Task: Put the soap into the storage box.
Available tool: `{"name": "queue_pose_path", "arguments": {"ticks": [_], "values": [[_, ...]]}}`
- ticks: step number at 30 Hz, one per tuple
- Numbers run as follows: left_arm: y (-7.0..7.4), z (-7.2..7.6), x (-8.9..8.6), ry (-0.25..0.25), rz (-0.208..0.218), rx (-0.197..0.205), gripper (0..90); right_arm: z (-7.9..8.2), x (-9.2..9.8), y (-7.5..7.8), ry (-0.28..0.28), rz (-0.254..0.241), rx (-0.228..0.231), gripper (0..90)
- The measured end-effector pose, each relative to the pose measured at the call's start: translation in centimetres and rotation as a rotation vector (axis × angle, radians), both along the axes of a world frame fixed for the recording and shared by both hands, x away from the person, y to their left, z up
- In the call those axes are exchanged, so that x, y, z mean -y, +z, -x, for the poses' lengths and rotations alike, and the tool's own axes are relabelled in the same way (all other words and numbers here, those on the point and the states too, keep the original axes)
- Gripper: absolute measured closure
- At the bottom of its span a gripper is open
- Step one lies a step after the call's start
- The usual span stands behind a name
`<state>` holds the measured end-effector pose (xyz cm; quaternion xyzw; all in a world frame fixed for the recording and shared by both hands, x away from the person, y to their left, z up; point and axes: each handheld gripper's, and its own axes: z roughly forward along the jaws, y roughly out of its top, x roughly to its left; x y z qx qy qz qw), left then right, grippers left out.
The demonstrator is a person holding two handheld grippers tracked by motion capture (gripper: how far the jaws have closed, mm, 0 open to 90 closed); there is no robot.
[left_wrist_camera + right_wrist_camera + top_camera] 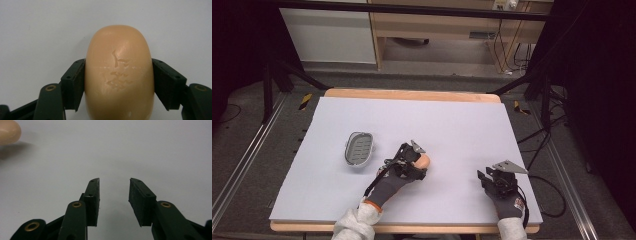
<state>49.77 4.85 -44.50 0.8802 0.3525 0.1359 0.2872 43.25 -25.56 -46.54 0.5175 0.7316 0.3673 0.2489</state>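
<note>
White sheeting covers the table (452, 125), wooden edge showing at the far side, dark floor and cables around it. Up and to the left of the left gripper (418, 159) sits a grey soap dish (359, 148), near but apart, its long axis running away from the person. That gripper is the closer one to the dish by far. It pinches a tan bar of soap (119, 72) across its width, pads pressed on both sides, the bar's long axis pointing out past the jaws. The right gripper (114, 195) rests on the sheet well to the right, jaws parted with nothing between
</note>
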Motion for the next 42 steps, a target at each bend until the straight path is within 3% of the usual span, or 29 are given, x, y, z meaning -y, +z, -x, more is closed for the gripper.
{"name": "queue_pose_path", "arguments": {"ticks": [29, 42], "values": [[2.6, 1.3, -3.9, 0.039, 0.092, 0.061, 31.9, 0.0, -0.1, 0.0, -0.007, 0.005, -0.004, 64.4], [3.5, 1.5, -5.4, 0.061, 0.104, 0.077, 31.9, 0.0, 0.0, -0.1, -0.006, 0.009, -0.004, 64.4]]}}
